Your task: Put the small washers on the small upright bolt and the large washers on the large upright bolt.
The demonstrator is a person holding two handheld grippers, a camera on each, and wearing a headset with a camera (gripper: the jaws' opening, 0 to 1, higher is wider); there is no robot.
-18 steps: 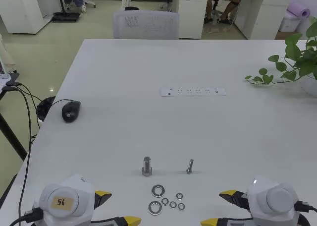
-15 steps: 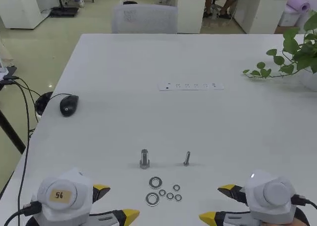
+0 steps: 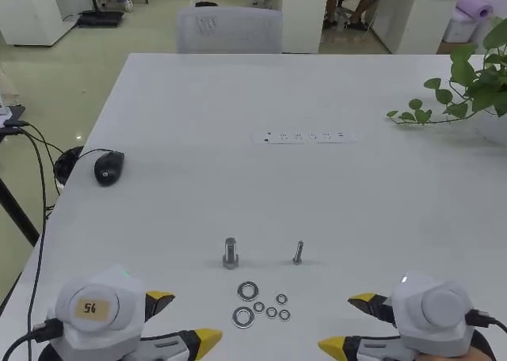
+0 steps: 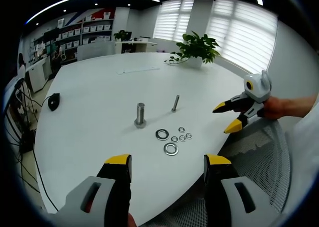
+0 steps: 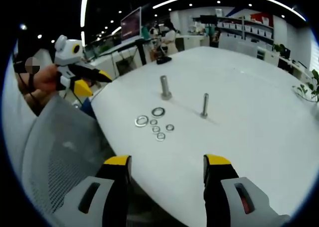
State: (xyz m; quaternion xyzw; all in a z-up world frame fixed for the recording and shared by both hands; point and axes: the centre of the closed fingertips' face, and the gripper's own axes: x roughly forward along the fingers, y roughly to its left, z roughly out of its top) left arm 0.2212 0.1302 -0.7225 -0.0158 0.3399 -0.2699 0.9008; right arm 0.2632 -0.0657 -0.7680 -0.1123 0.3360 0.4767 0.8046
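A large bolt (image 3: 230, 252) and a thinner small bolt (image 3: 298, 252) stand upright near the front of the white table (image 3: 238, 100). Just in front of them lie two large washers (image 3: 248, 290) and several small washers (image 3: 272, 312), flat and loose. My left gripper (image 3: 184, 319) is open at the lower left, short of the washers. My right gripper (image 3: 346, 323) is open at the lower right, also apart from them. In the left gripper view the large bolt (image 4: 140, 115), small bolt (image 4: 175, 103) and washers (image 4: 171, 149) lie ahead of the open jaws. The right gripper view shows the bolts (image 5: 164, 87) and washers (image 5: 141, 121) beyond the table edge.
A power strip (image 3: 305, 138) lies mid-table, and a black mouse (image 3: 108, 168) with its cable sits at the left edge. A leafy plant (image 3: 467, 84) hangs over the right side. A grey chair (image 3: 230, 30) stands at the far end. A mesh chair back (image 5: 55, 152) is below the near edge.
The head camera has tilted slightly, so the whole scene has shifted down a little. Bolts, washers and both grippers keep their places.
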